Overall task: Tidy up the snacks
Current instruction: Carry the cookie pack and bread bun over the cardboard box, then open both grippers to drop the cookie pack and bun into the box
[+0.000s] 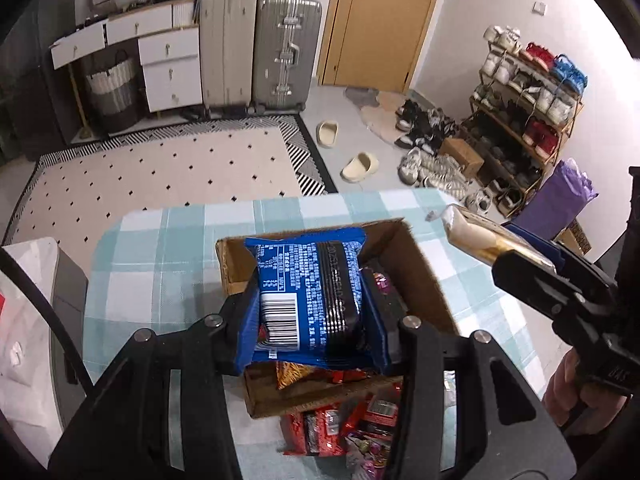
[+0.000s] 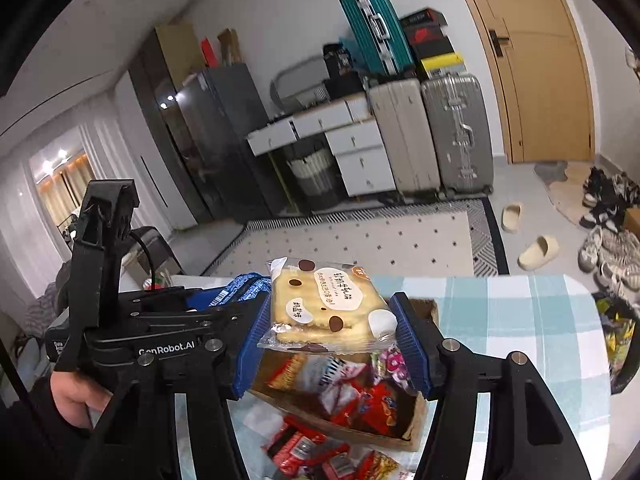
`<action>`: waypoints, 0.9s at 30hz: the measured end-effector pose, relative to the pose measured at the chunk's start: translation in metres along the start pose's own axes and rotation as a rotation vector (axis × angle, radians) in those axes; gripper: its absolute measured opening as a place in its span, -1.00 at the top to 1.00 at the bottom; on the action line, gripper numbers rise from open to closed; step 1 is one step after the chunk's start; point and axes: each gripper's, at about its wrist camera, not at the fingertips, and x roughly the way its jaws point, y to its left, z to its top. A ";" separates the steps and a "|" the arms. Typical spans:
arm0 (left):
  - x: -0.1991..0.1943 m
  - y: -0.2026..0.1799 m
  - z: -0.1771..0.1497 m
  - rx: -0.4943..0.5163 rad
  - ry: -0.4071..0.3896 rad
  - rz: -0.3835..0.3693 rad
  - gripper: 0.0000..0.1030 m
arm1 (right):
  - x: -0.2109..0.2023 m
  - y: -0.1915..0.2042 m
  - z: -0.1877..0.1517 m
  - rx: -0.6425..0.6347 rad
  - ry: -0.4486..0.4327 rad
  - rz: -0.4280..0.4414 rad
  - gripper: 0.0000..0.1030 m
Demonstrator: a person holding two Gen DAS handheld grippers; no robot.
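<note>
Two packets are held at once above one cardboard box (image 1: 416,264), and most of the risk comes from that. The desk (image 1: 160,248), covered in a checked cloth, carries the box near its middle; loose red wrappers (image 1: 332,428) lie on the cloth just in front of the box's near wall.

Largest item first: the box. It is already partly filled with mixed snacks, and it looks light. If I bring either gripper down against a wall, I judge the box will slide or tip on the cloth and spill its contents.

Next, the two tools. My left gripper (image 1: 316,312) and right gripper (image 2: 332,328) hang close together over the same opening. A simultaneous descent could knock their frames together or pin one packet beneath the other.

Next, the blue packet (image 1: 312,292). The left fingers are clamped on its two sides, so it bows between the pads. It sits above the box's middle; a high release could land it on edge against the contents.

Smallest: the cracker packet (image 2: 324,308). The right fingers grip it by its clear film edges over the box's right side. Film is slippery; I judge that a tilt or jolt could let it slide out early and miss the box.
</note>
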 end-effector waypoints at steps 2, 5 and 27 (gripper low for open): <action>0.016 0.005 -0.003 -0.008 0.026 -0.017 0.19 | 0.015 -0.009 -0.011 0.001 0.035 -0.019 -0.17; 0.042 0.009 -0.005 -0.015 0.076 -0.029 0.19 | 0.032 -0.019 -0.019 -0.003 0.071 -0.040 -0.17; 0.062 0.017 -0.030 -0.020 0.096 -0.021 -0.03 | 0.086 -0.030 -0.048 -0.019 0.184 -0.053 -0.20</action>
